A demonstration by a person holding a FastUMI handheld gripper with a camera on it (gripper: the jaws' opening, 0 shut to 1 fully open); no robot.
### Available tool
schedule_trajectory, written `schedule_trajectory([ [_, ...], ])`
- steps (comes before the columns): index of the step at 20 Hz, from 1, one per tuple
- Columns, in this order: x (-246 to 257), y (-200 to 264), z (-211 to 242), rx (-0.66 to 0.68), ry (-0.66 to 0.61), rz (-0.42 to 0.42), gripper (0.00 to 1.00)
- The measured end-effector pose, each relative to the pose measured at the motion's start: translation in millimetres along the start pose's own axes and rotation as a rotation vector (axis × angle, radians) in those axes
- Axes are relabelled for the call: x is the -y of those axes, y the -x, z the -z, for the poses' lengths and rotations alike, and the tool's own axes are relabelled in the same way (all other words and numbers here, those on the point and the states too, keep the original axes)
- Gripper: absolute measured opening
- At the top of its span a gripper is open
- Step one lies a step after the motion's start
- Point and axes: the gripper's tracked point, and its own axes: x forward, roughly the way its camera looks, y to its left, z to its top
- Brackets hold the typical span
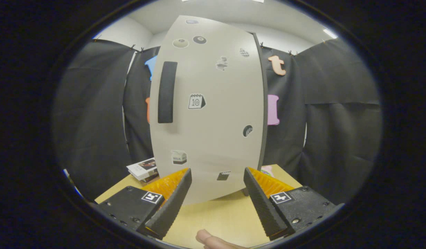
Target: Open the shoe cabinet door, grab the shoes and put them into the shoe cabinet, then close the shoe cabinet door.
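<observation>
Two fingers (171,197) of the gripper (217,197) stood wide apart with nothing between them, their black ribbed pads facing each other and orange plastic behind each. Just ahead of them, and rising well beyond, stood the cabinet door (213,114), a pale grey panel that looked closed, though its far edge was hard to judge. A black vertical handle (166,92) sat on the door's left part, above and beyond the left finger. Several small stickers (196,101) were scattered over the door, and two round marks lay near its top. The door's lower edge met a light wooden table (213,214), which ran under both fingers. A fingertip (207,238) of a person's hand showed low on the table, between the fingers and nearer the camera than their tips. Left of the door, on the table's far corner, lay a small stack of books (143,170). A bit of pink (267,169) showed at the door's lower right, just beyond the right finger; what it was could not be told. Black cloth hung behind it all.
</observation>
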Motion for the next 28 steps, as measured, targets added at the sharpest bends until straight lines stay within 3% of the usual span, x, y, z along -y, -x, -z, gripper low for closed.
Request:
schedule_trajectory([
  [12,42.4,83.0,-19.9,0.137,0.021,0.047,0.98],
  [21,52.0,140.5,-50.8,0.269,0.017,-0.007,0.98],
  [28,43.0,143.1,-42.2,0.263,0.019,-0.049,0.98],
])
